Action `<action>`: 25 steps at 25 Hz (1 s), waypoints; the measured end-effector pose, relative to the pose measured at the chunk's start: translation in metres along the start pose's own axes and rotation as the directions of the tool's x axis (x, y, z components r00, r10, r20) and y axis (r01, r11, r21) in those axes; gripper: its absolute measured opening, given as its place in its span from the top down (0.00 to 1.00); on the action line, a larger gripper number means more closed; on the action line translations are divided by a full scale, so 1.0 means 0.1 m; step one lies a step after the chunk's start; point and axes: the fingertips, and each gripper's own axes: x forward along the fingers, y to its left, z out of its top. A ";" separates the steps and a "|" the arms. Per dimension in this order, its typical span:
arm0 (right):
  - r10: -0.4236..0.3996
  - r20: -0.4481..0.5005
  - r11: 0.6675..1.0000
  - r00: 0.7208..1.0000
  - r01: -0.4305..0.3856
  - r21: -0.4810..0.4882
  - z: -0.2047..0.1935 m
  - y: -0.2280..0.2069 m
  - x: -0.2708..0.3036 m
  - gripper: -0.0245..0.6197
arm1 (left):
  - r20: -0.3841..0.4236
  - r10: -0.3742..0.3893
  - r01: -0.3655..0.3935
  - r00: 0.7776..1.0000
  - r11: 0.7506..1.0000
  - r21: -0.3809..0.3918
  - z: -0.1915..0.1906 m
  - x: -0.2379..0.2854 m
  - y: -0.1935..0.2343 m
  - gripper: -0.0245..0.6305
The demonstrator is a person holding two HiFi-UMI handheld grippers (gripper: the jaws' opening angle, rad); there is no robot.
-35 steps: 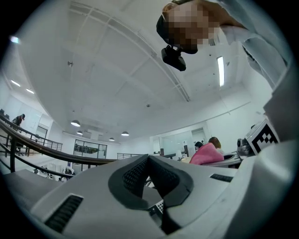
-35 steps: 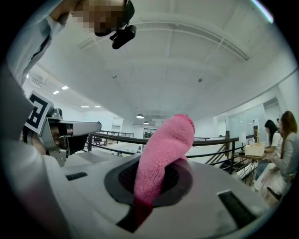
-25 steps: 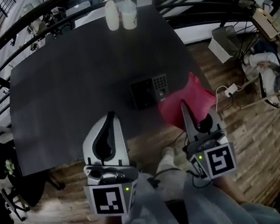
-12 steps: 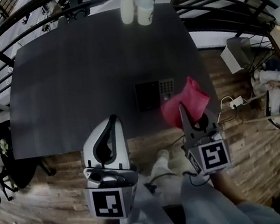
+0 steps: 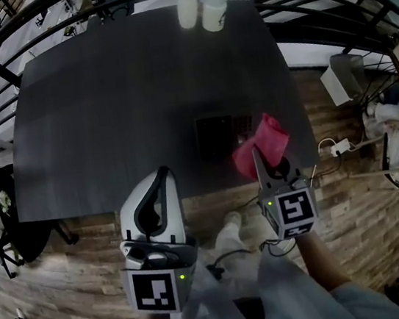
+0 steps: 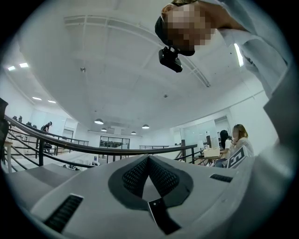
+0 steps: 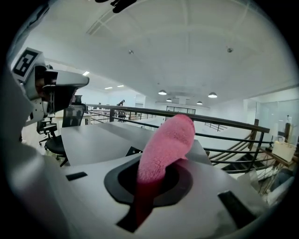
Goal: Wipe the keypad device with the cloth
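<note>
The right claw, pinching the cloth, edges closer to the keypad on the worktop; wiping looks about to begin. The left claw stays pressed together, empty.

Dark keypad device flat right of frame centre, pink fluffy cloth bunched just right of it, pinched in right hand-held gripper.
</note>
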 end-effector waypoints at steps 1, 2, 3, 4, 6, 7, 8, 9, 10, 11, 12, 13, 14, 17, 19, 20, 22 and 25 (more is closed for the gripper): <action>0.002 -0.011 1.000 1.000 -0.002 -0.003 -0.03 0.00 0.04 0.92 | -0.001 0.003 -0.003 1.000 1.000 -0.001 -0.01 0.01 0.01 0.95; 0.004 -0.021 1.000 1.000 -0.005 -0.005 -0.06 -0.01 0.08 0.92 | -0.002 0.005 -0.005 1.000 1.000 -0.001 -0.01 0.01 0.01 0.95; 0.006 -0.030 1.000 1.000 -0.007 -0.005 -0.10 -0.02 0.12 0.92 | -0.003 0.007 -0.007 1.000 1.000 0.000 -0.02 0.01 0.01 0.95; 0.008 -0.042 1.000 0.999 -0.008 -0.004 -0.14 -0.03 0.14 0.92 | -0.003 0.007 -0.007 1.000 1.000 0.002 -0.02 0.01 0.00 0.95; 0.006 -0.058 1.000 0.998 -0.006 -0.002 -0.22 -0.05 0.20 0.92 | 0.000 0.007 -0.007 1.000 1.000 0.004 -0.01 0.00 -0.01 0.95; 0.004 -0.063 1.000 0.998 -0.004 -0.002 -0.25 -0.05 0.23 0.92 | 0.001 0.008 -0.008 1.000 1.000 0.005 -0.01 -0.01 -0.01 0.95; 0.004 -0.072 1.000 0.997 -0.004 -0.002 -0.28 -0.05 0.27 0.92 | -0.001 0.009 -0.009 1.000 1.000 0.006 -0.02 -0.02 0.00 0.95; 0.004 -0.085 1.000 0.996 -0.004 -0.001 -0.33 -0.05 0.31 0.92 | -0.004 0.011 -0.011 1.000 1.000 0.007 -0.03 -0.03 0.01 0.95; 0.005 -0.096 1.000 0.995 -0.005 0.000 -0.37 -0.05 0.36 0.92 | -0.006 0.014 -0.014 1.000 1.000 0.008 -0.04 -0.04 0.02 0.95; 0.007 -0.101 1.000 0.995 -0.007 0.002 -0.39 -0.05 0.40 0.92 | -0.008 0.018 -0.018 1.000 1.000 0.009 -0.04 -0.05 0.03 0.95; 0.009 -0.102 1.000 0.995 -0.008 0.003 -0.41 -0.05 0.44 0.92 | -0.008 0.023 -0.023 1.000 1.000 0.011 -0.04 -0.06 0.04 0.95; 0.010 -0.102 1.000 0.995 -0.009 0.004 -0.42 -0.05 0.48 0.92 | -0.009 0.028 -0.028 1.000 1.000 0.013 -0.05 -0.07 0.06 0.95; 0.011 -0.102 1.000 0.995 -0.011 0.002 -0.43 -0.05 0.52 0.92 | -0.010 0.034 -0.034 0.999 0.999 0.014 -0.05 -0.08 0.07 0.95; 0.013 -0.099 1.000 0.995 -0.013 -0.008 -0.43 -0.04 0.63 0.92 | -0.021 0.050 -0.049 0.999 0.999 0.016 -0.07 -0.12 0.13 0.95; 0.012 -0.101 1.000 0.995 -0.013 -0.013 -0.44 -0.04 0.69 0.92 | -0.023 0.057 -0.057 0.998 0.998 0.019 -0.08 -0.14 0.16 0.95; 0.011 -0.104 1.000 0.995 -0.013 -0.013 -0.45 -0.04 0.72 0.92 | -0.022 0.060 -0.060 0.998 0.998 0.020 -0.08 -0.14 0.17 0.95; 0.014 -0.111 1.000 0.994 -0.015 -0.008 -0.45 -0.02 0.76 0.92 | -0.024 0.065 -0.065 0.998 0.998 0.022 -0.07 -0.15 0.20 0.95; 0.035 -0.095 0.999 0.995 -0.039 -0.035 -0.37 0.06 0.83 0.92 | -0.030 0.070 -0.069 0.997 0.997 0.021 -0.08 -0.18 0.24 0.95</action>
